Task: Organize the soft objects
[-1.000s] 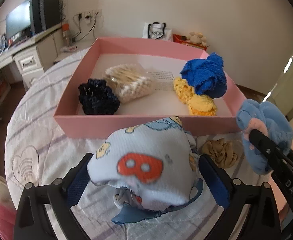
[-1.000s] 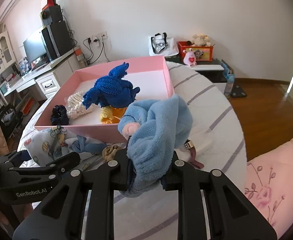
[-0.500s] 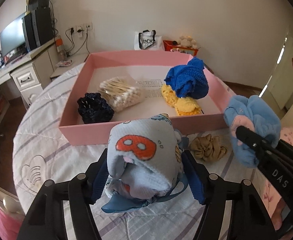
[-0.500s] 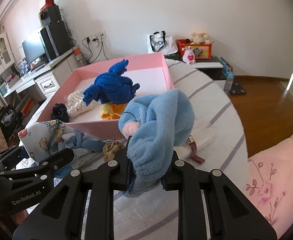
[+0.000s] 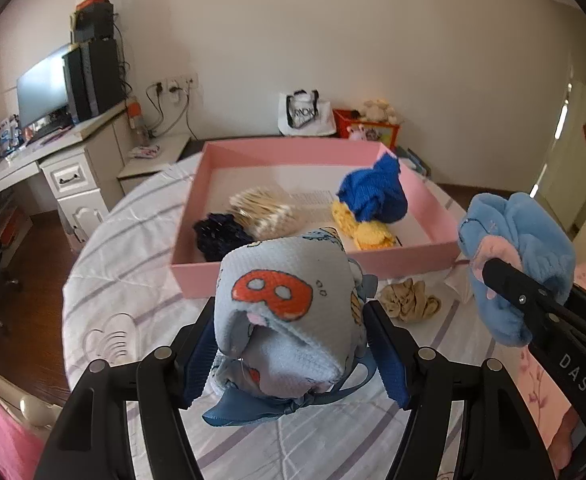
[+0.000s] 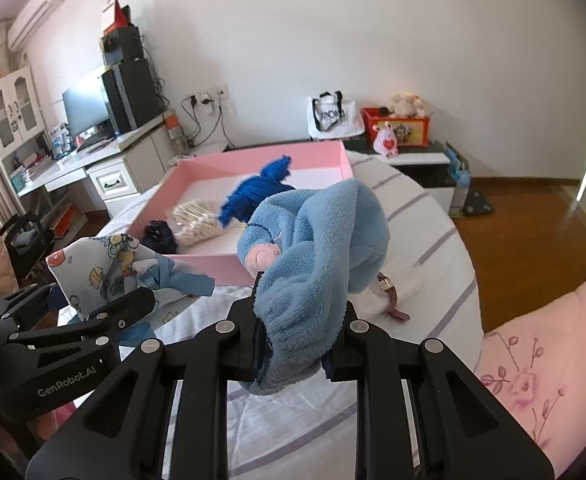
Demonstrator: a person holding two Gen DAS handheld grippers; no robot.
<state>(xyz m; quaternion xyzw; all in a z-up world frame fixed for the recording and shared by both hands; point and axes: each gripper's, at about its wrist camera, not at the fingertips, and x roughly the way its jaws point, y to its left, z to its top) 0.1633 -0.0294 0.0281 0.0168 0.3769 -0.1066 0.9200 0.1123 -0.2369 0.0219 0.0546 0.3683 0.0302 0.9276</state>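
Left wrist view: left gripper (image 5: 289, 356) jaws about half open, blue pads pressed on both sides of a bundled printed cloth (image 5: 285, 312), pale blue with cartoon print and a blue ribbon hanging below. Bundle is lifted off the table (image 5: 133, 248), just in front of the pink tray's (image 5: 293, 266) near wall. Tray sits on the round striped tablecloth, near wall low. Inside the tray: dark scrunchie (image 5: 221, 234) at the near-left corner, bag of cotton swabs (image 5: 267, 212) beside it, yellow knit pieces (image 5: 367, 230) toward the near right with a royal-blue knit item (image 5: 375, 192) on top. Tray's back half is bare floor. Beige scrunchie (image 5: 409, 300) lies on the table outside the tray's near-right corner. Right of the tray, right gripper arm comes in holding a light-blue fleece item (image 5: 521, 248).

Right wrist view: right gripper (image 6: 299, 340) jaws nearly fully closed, pinching the fleece item (image 6: 317, 248), which bunches up above the fingers and hides part of the tray's (image 6: 213, 264) near wall. Fleece hangs above the table, just outside the tray's near-right corner. Left gripper (image 6: 93, 316) with the printed cloth (image 6: 109, 264) sits left of it, by the tray's near-left corner. A pale strap-like thing (image 6: 393, 292) lies on the table right of the fleece. Table right of the tray is open up to its curved edge.
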